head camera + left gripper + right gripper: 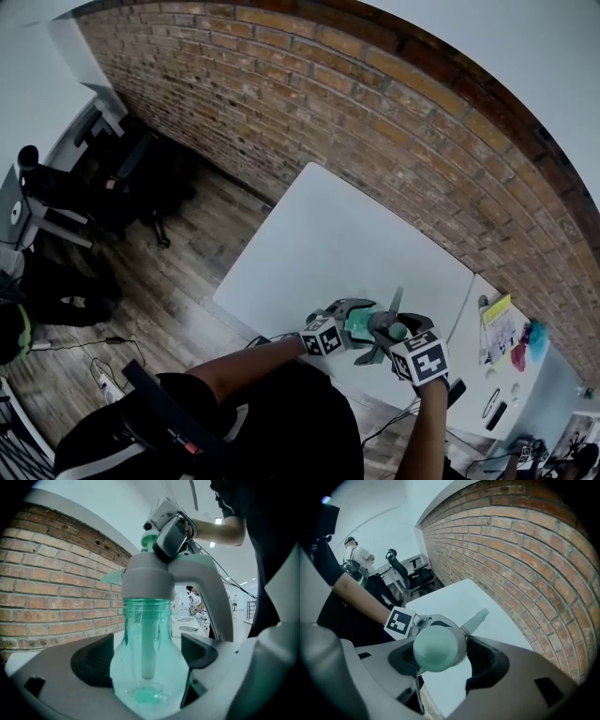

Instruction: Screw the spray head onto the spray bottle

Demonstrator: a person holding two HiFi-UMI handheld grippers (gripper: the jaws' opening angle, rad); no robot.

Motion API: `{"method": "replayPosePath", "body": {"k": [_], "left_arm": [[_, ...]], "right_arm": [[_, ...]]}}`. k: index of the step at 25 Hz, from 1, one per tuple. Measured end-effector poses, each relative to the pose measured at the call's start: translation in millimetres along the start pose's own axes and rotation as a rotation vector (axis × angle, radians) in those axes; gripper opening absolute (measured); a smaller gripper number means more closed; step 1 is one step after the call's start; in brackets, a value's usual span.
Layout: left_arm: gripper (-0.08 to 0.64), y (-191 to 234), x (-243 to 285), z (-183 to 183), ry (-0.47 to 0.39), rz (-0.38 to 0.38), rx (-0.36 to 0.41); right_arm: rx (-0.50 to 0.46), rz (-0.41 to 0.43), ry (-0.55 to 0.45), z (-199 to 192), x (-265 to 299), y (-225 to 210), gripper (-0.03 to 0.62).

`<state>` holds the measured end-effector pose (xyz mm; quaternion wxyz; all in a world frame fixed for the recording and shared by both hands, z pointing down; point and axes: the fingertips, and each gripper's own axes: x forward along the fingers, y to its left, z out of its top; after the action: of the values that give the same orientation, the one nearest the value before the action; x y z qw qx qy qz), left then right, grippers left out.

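Your left gripper has its jaws set wide and pressed against both sides of the round belly of the spray bottle. It holds the clear teal body upright in the air, just off the near edge of the white desk. On the neck sits the grey spray head. Its collar covers the bottle mouth, its dip tube hangs down inside the bottle, and its trigger arm curves off to one side. Your right gripper comes at it from above, pointing steeply down, with its jaws closed round the rounded teal top of the head. The nozzle pokes out past them toward the brick wall. By the look of it, the placing is done: the head is seated straight on the neck, with no gap visible under the collar. No view shows the threads, so you cannot tell how tight it is. What likely remains is turning the head until it binds, then letting go of the top and setting the bottle down on the desk.
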<state>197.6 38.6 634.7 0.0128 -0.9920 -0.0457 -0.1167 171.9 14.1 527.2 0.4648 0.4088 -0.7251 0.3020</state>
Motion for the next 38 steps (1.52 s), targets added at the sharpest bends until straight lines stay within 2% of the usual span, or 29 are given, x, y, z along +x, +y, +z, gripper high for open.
{"method": "replayPosePath", "body": {"k": [5, 12, 17, 21, 24, 27, 31, 35, 38], "left_arm": [[0.436, 0, -4, 0, -0.007, -0.017, -0.012], [0.427, 1, -6, 0, -0.020, -0.017, -0.030], [0.423, 1, -7, 0, -0.024, -0.008, -0.042], [0.423, 0, -10, -2, -0.010, 0.004, -0.041], [0.423, 1, -10, -3, -0.003, 0.018, -0.042], [0.423, 0, -10, -4, 0.005, 0.032, -0.041], [0.423, 0, -11, -5, 0.006, 0.053, -0.046], [0.423, 0, -11, -7, 0.010, 0.060, -0.053], [0.424, 1, -12, -4, 0.004, 0.065, -0.052]], "right_arm": [[-0.170, 0.078, 0.029, 1, 1, 5, 0.262], [-0.361, 0.158, 0.109, 0, 4, 10, 0.262], [-0.604, 0.203, 0.158, -3, 3, 17, 0.262], [-0.821, 0.232, 0.158, -6, 3, 24, 0.262], [-0.920, 0.234, 0.148, -9, 4, 26, 0.262], [-0.910, 0.217, 0.130, -9, 3, 27, 0.262], [-0.791, 0.176, 0.067, 1, -8, 20, 0.262], [-0.600, 0.165, -0.013, 8, -28, 14, 0.262], [-0.383, 0.127, -0.109, 14, -36, 9, 0.262]]}}
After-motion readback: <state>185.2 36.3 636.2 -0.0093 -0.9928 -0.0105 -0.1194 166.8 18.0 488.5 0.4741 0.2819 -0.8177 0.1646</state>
